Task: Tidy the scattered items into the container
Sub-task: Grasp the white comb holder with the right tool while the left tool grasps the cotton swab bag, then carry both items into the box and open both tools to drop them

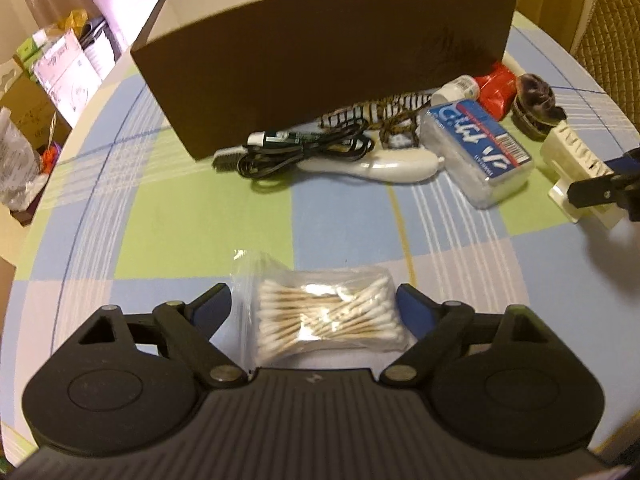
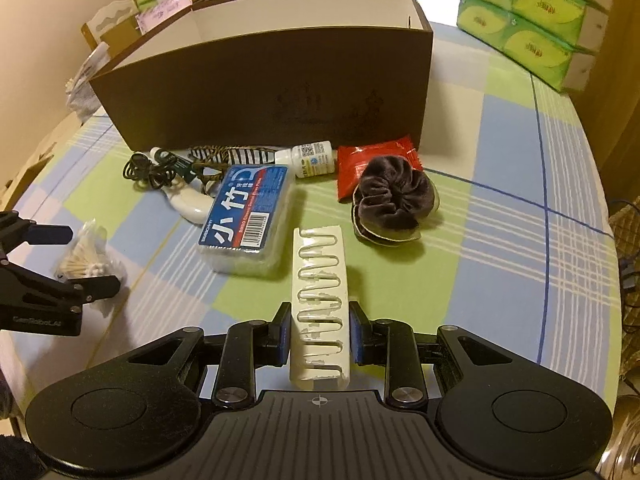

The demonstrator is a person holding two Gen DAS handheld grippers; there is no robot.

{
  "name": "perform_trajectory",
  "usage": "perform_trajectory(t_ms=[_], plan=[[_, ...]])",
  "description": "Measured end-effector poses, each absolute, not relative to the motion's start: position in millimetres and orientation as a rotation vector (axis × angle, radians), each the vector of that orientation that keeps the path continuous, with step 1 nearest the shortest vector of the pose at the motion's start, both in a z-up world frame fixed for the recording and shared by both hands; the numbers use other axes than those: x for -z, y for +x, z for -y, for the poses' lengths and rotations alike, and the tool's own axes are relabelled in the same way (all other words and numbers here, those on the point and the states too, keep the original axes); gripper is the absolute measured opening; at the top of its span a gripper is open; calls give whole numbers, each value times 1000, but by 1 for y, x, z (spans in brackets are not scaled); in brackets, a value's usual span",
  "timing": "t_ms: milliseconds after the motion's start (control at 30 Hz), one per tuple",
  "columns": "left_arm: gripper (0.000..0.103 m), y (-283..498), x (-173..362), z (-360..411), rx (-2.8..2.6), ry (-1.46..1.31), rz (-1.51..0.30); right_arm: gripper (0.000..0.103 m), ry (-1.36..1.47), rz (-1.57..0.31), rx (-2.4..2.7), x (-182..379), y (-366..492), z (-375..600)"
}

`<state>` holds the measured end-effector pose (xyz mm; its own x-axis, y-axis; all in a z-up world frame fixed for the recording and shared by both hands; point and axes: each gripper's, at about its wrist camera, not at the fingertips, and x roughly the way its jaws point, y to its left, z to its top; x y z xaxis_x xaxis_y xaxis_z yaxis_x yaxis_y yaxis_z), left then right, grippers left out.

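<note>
Item 1: brown cardboard box (image 2: 264, 92), open top, pale inside, standing at far side of table (image 2: 500, 248) w/ checked blue/green cloth.

Item 2: left tongs (image 1: 314, 306), spread wide apart, sitting either side of a clear bag of cotton swabs (image 1: 328, 316); pads not touching the bag. Bag lying flat on table, near edge, well apart from box.

Item 3: right tongs (image 2: 319, 334), closing in on a white ribbed plastic strip (image 2: 320, 300); pads touching or just beside its long sides, can't tell if fully clamped. Strip lying lengthwise, pointing toward box.

Item 4: dental floss pick box (image 2: 248, 216), clear w/ blue label, lying just left of strip.

Item 5: dark brown scrunchie (image 2: 394, 200), resting partly on a red packet (image 2: 360, 164), right of floss box.

Item 6: small white bottle (image 2: 312, 158), lying on its side just in front of box wall.

Item 7: black cable (image 2: 148, 172), coiled, tangling w/ a white handle (image 2: 192, 206) & striped cord (image 2: 240, 156) near box's left front.

Item 8: green tissue packs (image 2: 532, 12), stacking at far right.
</note>
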<state>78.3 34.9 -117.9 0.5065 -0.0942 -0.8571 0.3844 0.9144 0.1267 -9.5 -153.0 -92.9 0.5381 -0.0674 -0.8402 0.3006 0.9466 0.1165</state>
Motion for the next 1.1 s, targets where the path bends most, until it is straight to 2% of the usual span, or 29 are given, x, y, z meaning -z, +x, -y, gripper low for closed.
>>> perform_trajectory(t_ms=[67, 133, 533, 1100], plan=[[84, 79, 119, -38, 296, 284, -1003, 31, 242, -981, 215, 94, -8, 151], [71, 79, 118, -41, 320, 247, -1007, 31, 234, -983, 217, 95, -6, 150], [68, 60, 100, -38, 411, 259, -989, 31, 249, -994, 211, 91, -7, 145], [68, 110, 4, -23, 574, 333, -768, 31, 345, -803, 150, 5, 26, 161]])
